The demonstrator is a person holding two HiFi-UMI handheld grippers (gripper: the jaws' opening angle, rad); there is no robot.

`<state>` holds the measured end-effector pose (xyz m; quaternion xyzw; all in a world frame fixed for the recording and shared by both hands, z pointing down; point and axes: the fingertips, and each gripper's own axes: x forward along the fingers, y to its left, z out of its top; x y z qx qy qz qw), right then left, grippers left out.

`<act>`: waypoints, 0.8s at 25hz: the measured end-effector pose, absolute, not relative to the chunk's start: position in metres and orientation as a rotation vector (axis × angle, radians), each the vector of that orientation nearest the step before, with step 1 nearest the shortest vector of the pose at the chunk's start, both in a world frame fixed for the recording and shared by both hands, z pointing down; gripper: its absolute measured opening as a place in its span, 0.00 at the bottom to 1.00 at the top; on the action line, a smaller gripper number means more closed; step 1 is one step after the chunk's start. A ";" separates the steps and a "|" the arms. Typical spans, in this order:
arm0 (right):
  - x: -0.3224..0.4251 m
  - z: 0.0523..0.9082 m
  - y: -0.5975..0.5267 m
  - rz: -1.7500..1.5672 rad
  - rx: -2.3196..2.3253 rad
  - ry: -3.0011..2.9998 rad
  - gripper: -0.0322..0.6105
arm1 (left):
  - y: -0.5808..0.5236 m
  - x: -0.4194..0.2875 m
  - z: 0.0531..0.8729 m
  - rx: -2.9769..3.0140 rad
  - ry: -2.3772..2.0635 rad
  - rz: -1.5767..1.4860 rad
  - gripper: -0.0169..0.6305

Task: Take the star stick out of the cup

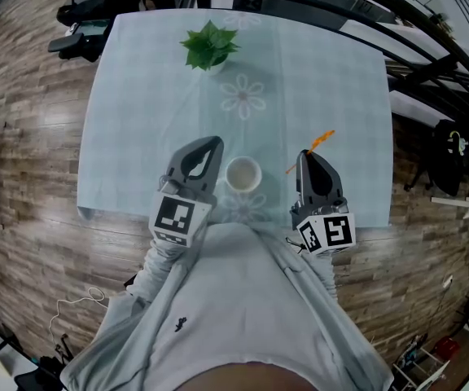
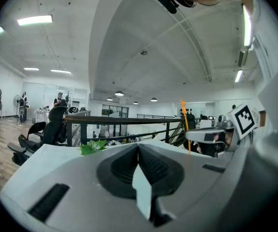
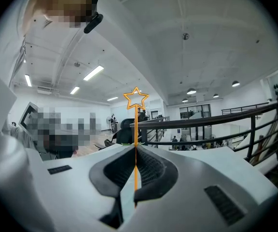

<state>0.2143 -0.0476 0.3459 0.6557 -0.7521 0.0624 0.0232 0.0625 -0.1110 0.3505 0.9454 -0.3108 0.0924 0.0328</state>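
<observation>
Matt plastic right tool (image 3: pixel 135 148), cloth table cover (image 1: pixel 137 96), wood-plank floor (image 1: pixel 31 137)

The cup (image 1: pixel 243 173) is standing near the front edge of the table (image 1: pixel 137 96), between the left tongs (image 1: pixel 212 142) and the right tongs (image 1: pixel 304 155), leaving only a narrow passage on each side. The plant (image 1: pixel 209 46) is occupying the far middle. The table between cup and plant, and both its sides, are lying open. The star stick (image 1: pixel 320 139) is sticking out beyond the right tongs.

A wood-plank floor (image 1: pixel 23 177) surrounds a table (image 1: pixel 137 120) under a pale flowered cloth. Black office chairs (image 1: pixel 80 23) stand at upper left, and a black railing (image 2: pixel 119 120) runs beyond the table. Strip lights (image 2: pixel 35 20) glow on the white ceiling.
</observation>
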 end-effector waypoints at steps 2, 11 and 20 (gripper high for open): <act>0.215 0.346 -0.047 0.203 2.039 -2.325 0.08 | -0.111 0.063 0.352 2.907 -0.953 0.286 0.06; 0.220 0.349 -0.043 0.237 2.064 -2.313 0.08 | -0.109 0.064 0.357 2.899 -0.936 0.294 0.06; 0.218 0.350 -0.044 0.253 2.068 -2.314 0.08 | -0.111 0.061 0.358 2.898 -0.930 0.298 0.06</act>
